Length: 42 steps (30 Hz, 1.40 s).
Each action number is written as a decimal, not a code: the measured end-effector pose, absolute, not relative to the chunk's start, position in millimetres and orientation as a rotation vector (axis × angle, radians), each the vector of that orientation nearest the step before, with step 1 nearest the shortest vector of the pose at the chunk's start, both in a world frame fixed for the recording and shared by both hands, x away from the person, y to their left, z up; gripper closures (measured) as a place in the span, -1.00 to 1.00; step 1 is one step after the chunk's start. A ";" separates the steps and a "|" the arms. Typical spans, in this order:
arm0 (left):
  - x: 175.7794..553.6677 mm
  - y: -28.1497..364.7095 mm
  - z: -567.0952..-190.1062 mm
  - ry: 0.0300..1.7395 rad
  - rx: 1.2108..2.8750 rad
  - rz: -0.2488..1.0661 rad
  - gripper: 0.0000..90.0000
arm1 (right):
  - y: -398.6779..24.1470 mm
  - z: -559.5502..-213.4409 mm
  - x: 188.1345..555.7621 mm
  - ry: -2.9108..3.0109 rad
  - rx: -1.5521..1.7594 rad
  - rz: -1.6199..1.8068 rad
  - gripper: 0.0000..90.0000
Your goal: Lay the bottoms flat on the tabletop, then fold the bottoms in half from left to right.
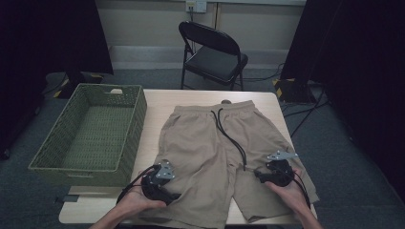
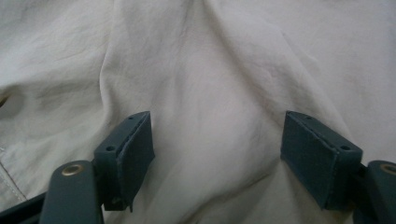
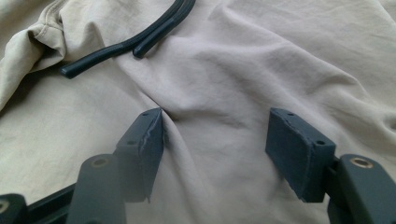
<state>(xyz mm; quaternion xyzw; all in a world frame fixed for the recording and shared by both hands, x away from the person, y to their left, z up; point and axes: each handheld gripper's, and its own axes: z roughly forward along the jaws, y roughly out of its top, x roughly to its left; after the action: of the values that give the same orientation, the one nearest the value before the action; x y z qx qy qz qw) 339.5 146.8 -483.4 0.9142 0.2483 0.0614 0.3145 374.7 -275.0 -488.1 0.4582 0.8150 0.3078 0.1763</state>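
Beige shorts [image 1: 215, 152] lie flat on the wooden table [image 1: 157, 102], waistband at the far side, with a black drawstring [image 1: 229, 133] trailing down the middle. My left gripper [image 1: 173, 195] rests on the near end of the left leg; its jaws [image 2: 217, 140] stand apart over rumpled cloth [image 2: 210, 70]. On the right leg, near the crotch, sits my right gripper [image 1: 258, 176]. Its jaws [image 3: 217, 135] are also apart, a soft fold of cloth [image 3: 233, 79] between them, and the drawstring ends [image 3: 126, 44] lie just beyond. Neither pair of pads presses the cloth.
A green woven basket [image 1: 138, 119] stands empty at the table's left side, close to the shorts. A black folding chair [image 1: 215, 52] stands behind the table. Dark curtains hang at both sides. The near table edge runs just under the shorts' hems.
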 end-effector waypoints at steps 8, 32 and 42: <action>361.5 161.3 -469.0 0.789 2.165 0.103 -0.28 | -273.3 -480.7 375.0 2.283 1.299 0.937 -0.26; 374.8 189.0 -456.9 0.937 2.019 0.147 -0.01 | -209.2 -452.2 356.5 2.335 1.132 1.206 -0.11; 388.6 161.7 -452.1 0.888 2.102 0.226 0.10 | -137.4 -456.3 351.3 2.485 0.931 1.152 -0.04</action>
<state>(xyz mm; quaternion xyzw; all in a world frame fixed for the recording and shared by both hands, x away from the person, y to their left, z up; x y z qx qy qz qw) 388.6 161.7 -452.1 0.8353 0.3531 0.0900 0.4117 351.3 -137.4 -456.3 0.3192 0.8523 0.3951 0.1243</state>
